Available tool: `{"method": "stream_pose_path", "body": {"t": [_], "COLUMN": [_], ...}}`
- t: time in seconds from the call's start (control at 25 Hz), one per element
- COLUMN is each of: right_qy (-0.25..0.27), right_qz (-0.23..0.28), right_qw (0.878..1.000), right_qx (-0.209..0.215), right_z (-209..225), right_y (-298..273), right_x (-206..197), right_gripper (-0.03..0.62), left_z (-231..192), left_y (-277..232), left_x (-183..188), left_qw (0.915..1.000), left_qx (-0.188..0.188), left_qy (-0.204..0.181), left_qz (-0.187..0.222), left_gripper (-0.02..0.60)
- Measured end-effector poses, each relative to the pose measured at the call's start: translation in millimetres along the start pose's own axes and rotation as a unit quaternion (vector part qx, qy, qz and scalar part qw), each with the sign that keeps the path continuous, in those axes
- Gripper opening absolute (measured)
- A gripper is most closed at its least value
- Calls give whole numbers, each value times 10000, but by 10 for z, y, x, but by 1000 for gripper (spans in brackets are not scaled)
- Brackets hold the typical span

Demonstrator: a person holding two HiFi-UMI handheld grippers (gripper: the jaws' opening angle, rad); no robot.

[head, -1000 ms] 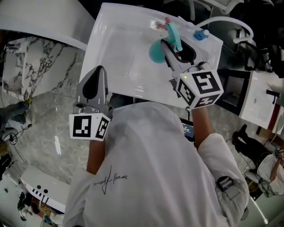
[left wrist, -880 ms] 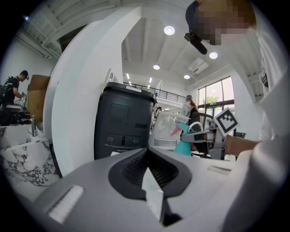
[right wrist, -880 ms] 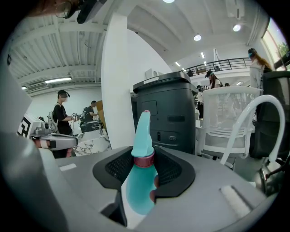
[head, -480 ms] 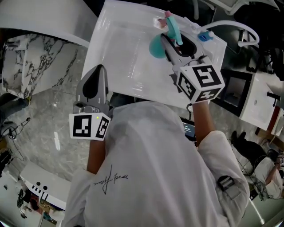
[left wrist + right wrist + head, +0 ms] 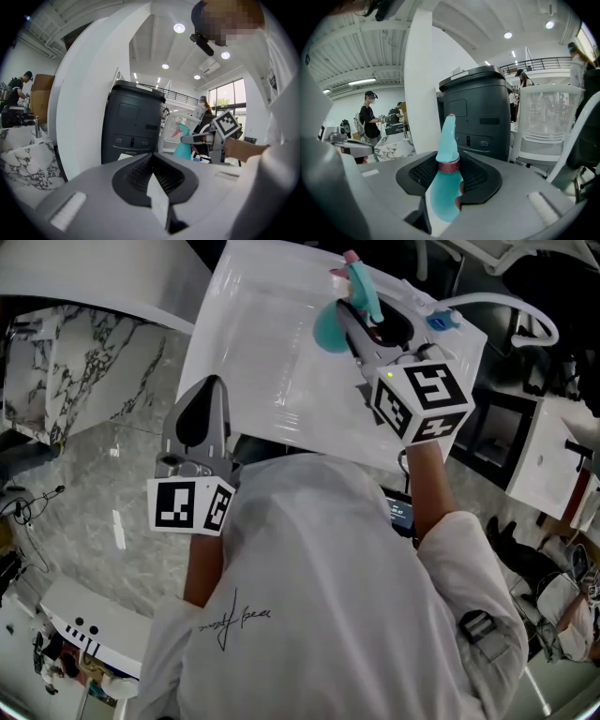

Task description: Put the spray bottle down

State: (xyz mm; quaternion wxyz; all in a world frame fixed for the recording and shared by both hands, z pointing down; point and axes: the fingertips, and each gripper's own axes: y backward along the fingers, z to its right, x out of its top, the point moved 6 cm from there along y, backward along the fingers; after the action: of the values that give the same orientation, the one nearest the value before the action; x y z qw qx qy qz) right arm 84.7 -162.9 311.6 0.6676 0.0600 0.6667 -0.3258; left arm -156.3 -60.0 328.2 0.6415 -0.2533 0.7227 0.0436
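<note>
Pale marble floor (image 5: 94, 493) spreads under a big white table (image 5: 253, 362), whose glossy top is mostly bare on the near half. Beyond it, in the tool views, stands a dark grey bin (image 5: 476, 112). Over the table's far right part the right tool (image 5: 352, 322) is clenched on the teal spray bottle (image 5: 330, 332). Its pads grip the body just under the pink collar (image 5: 449, 165), and the trigger head rises above the jaws. The base seems to hang clear of the table, though no view shows the gap plainly. The left tool (image 5: 208, 390) waits by the table's near edge, jaws together with nothing between them. A small blue-capped thing (image 5: 441, 322) sits near the far right edge, not far from the bottle.

The step in hand is the set-down. To do it well, I would lower the bottle straight and upright onto a bare patch, away from the blue-capped thing and the edge. The grip should hold until the base rests flat. Only then should the jaws open wide and the tool back off along its own line, so the pads don't drag the collar. The bottle is tall on a narrow base and glossy footing, so it would likely topple at a sideways nudge.
</note>
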Motion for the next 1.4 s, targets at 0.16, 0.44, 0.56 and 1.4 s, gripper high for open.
{"method": "stream_pose_path", "body": {"t": [0.16, 0.44, 0.56, 1.4], "right_qy": [-6, -44, -34, -10], "right_qz": [-39, -100, -126, -319], "right_qw": [10000, 9999, 9998, 9992], "right_qx": [32, 103, 135, 258], "right_z": [-7, 3, 2, -54], "right_y": [-102, -287, -370, -921], "right_x": [1, -18, -8, -73], "right_gripper": [137, 137, 137, 137], "left_z": [-57, -140, -174, -422], "left_y": [-21, -71, -94, -145], "left_x": [-1, -29, -28, -64], "left_qw": [10000, 9999, 9999, 9995], "left_qx": [10, 56, 68, 154], "left_qy": [16, 41, 61, 113], "left_qz": [-14, -85, -111, -252], "left_gripper": [38, 38, 38, 38]}}
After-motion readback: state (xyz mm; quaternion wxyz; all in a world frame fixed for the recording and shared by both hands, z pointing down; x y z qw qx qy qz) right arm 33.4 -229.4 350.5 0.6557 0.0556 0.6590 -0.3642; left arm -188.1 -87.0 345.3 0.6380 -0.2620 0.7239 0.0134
